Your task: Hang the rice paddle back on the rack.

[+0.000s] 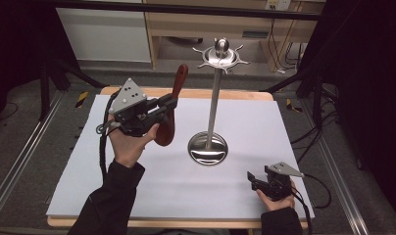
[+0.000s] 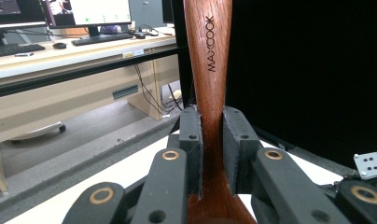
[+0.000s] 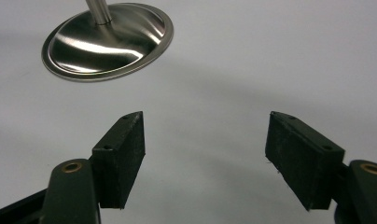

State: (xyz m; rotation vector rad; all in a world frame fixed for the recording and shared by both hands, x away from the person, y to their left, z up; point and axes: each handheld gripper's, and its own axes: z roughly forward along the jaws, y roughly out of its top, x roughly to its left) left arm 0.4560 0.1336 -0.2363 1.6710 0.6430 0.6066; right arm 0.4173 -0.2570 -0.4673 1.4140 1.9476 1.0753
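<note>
High view, your left gripper (image 1: pixel 169 104) fingers clamp the wooden spoon (image 1: pixel 172 105) handle, right gripper (image 1: pixel 253 179) fingers released, metal stand (image 1: pixel 209 147) ahead of them.

Both forearms in black long sleeves. Left gripper (image 1: pixel 172 104): black body, grey three-cornered top plate with small holes, black cable trailing. Right gripper (image 1: pixel 251 177): same build. Jaws black, flat rectangular pads; linkage arms with brass-coloured pivot rings.

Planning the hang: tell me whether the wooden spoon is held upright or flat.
Upright: the wooden spoon stands handle-up, clamped in the left hand-held gripper.
</note>
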